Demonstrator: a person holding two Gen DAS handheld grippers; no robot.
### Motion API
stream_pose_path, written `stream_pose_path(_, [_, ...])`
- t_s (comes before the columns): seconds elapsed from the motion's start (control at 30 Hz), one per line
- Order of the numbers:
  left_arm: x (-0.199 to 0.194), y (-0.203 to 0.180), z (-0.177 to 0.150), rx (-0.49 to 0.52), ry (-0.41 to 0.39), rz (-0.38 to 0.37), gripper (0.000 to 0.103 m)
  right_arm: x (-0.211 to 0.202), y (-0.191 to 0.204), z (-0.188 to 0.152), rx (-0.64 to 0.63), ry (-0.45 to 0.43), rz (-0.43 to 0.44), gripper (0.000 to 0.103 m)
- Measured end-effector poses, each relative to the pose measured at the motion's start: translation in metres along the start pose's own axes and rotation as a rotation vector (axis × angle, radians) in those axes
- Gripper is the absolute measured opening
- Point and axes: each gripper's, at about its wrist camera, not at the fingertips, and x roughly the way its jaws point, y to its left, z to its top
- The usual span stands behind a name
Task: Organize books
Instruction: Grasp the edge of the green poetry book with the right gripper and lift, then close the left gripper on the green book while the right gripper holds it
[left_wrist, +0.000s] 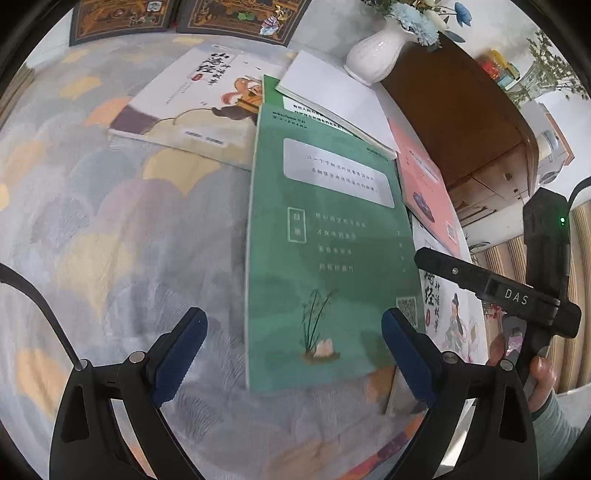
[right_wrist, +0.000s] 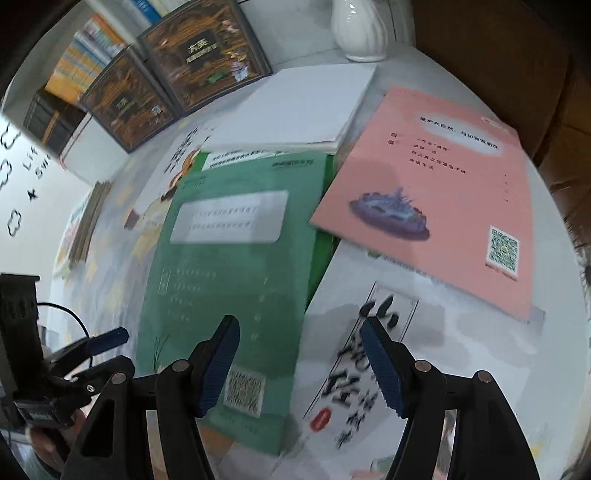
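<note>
Count, table surface: two white illustrated books with brush calligraphy, one far (left_wrist: 192, 107), one near my right side (right_wrist: 354, 373). Green booklets: two, the large one (left_wrist: 325, 258) lying over a second (left_wrist: 271, 90). One pink booklet (right_wrist: 436, 192). One plain white booklet (right_wrist: 295, 107). Dark ornate volumes standing at the back: two (right_wrist: 207, 51) (right_wrist: 129, 107). One white vase (left_wrist: 376, 55).

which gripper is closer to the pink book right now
Right. The right gripper hangs open over the green book's edge and the white book, with the pink book just ahead to its right. The left gripper sits farther off, across the green book.
</note>
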Motion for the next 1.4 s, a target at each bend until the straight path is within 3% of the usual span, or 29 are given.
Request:
stream_pose_path(0.2, [0.008,-0.013,-0.007,0.017,0.028,-0.029,0.094,0.007,0.033,-0.002,-0.119,0.028,0.015,0.069])
stream_pose_path(0.3, [0.005,-0.016,-0.018,0.031,0.015,0.032,0.094,0.009,0.044,-0.007,-0.160,0.038,0.011,0.070])
stream_pose_path(0.37, [0.000,-0.013,-0.026,0.015,0.006,0.060,0.094,0.010,0.050,-0.012,-0.171,0.056,0.053,0.070])
stream_pose_path(0.57, [-0.020,0.009,-0.063,-0.037,0.003,0.089,0.094,0.025,0.077,-0.031,-0.207,0.122,0.104,0.070])
stream_pose_path(0.67, [-0.036,0.014,-0.070,-0.049,-0.044,0.157,0.094,0.028,0.088,-0.038,-0.253,0.137,0.062,0.070])
stream_pose_path(0.8, [-0.043,0.028,-0.065,-0.104,-0.055,0.083,0.094,0.031,0.088,-0.039,-0.238,0.155,0.079,0.070])
stream_pose_path(0.9, [-0.027,0.030,-0.060,-0.115,-0.013,0.007,0.094,0.028,0.083,-0.034,-0.182,0.164,0.146,0.069])
stream_pose_path(0.93, [-0.024,0.028,-0.060,-0.118,-0.006,0.012,0.095,0.024,0.081,-0.032,-0.150,0.165,0.196,0.069])
stream_pose_path(1.1, [-0.028,0.033,-0.061,-0.136,-0.013,-0.011,0.095,-0.010,0.104,-0.024,-0.188,0.117,0.270,0.069])
stream_pose_path(1.27, [-0.082,0.070,-0.072,-0.210,-0.094,-0.005,0.095,-0.055,0.165,-0.017,-0.265,0.047,0.416,0.069])
stream_pose_path(1.4, [-0.158,0.123,-0.091,-0.307,-0.234,0.112,0.095,-0.060,0.232,-0.022,-0.330,0.047,0.522,0.070])
